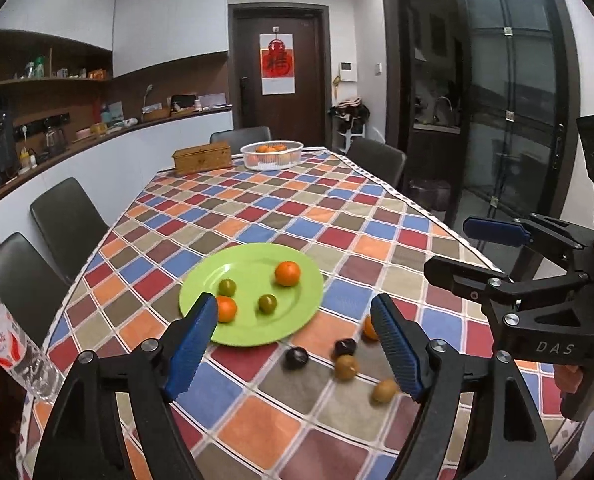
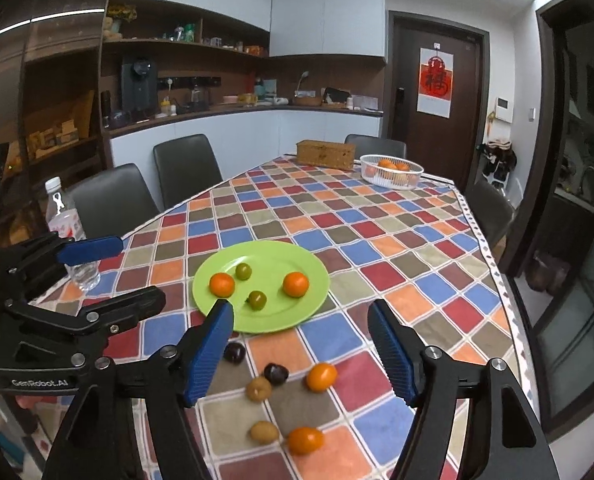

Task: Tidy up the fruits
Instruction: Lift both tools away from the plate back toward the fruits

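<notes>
A green plate [image 1: 253, 332] [image 2: 297, 316] lies on the checkered tablecloth with two oranges [image 1: 287, 273] [image 2: 296, 284] and two small green fruits [image 1: 267, 303] [image 2: 257, 300] on it. In front of the plate lie loose fruits: two dark plums [image 1: 296, 358] [image 2: 276, 373], two brown fruits [image 1: 345, 367] [image 2: 258, 389] and two small oranges [image 2: 321, 376] [image 2: 305, 440]. My left gripper [image 1: 295, 344] is open and empty above the plate's near edge. My right gripper [image 2: 301, 354] is open and empty above the loose fruits; it shows in the left wrist view [image 1: 449, 248].
A white basket of oranges [image 1: 272, 154] [image 2: 391, 171] and a wooden box [image 1: 202, 157] [image 2: 325, 155] stand at the far end. A water bottle [image 1: 9, 344] [image 2: 67, 232] stands at the left table edge. Dark chairs [image 2: 187, 170] surround the table.
</notes>
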`<state>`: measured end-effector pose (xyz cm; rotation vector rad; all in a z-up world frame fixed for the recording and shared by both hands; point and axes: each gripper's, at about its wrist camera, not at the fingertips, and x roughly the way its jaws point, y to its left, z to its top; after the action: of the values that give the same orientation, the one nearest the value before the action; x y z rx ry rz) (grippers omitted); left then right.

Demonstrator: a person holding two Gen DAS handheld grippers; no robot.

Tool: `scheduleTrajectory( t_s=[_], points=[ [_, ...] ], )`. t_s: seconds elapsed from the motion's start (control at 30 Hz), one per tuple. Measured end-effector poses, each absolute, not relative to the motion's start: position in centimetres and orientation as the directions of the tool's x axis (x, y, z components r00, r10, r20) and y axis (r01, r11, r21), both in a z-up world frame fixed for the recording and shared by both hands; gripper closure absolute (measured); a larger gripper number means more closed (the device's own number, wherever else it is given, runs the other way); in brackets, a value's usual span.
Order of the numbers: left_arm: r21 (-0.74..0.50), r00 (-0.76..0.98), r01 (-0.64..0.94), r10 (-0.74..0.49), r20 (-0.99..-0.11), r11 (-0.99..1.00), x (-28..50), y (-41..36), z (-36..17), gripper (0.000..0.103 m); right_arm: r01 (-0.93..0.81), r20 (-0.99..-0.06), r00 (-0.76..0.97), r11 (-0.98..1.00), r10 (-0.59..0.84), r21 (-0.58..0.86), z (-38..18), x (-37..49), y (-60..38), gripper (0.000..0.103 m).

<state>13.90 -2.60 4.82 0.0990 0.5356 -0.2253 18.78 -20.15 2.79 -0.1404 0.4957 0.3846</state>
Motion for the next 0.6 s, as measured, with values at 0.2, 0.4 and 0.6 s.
scheduleTrajectory(
  t_s=[0.2, 0.4, 0.6],
  points=[
    [0.028, 0.820, 0.282, -0.226, -0.526, 0.959, 12.0, -4.4, 3.0, 0.024, -0.394, -0.473, 0.821, 0.917, 0.320, -0.063, 1.7, 16.5, -21.6, 0.033],
    [0.041, 0.816, 0.326, -0.259, -0.517, 0.945, 10.6, -5.7, 1.7, 0.025, -0.414, -0.477, 0.817, 0.905, 0.323, -0.098, 0.2, 15.0, -22.4, 0.033],
    [0.085, 0.814, 0.368, -0.277, -0.511, 0.926, 10.1, -7.0, 0.9, 0.025, -0.418, -0.495, 0.811, 0.900, 0.311, -0.120, -1.2, 14.5, -23.3, 0.033]
  ],
)
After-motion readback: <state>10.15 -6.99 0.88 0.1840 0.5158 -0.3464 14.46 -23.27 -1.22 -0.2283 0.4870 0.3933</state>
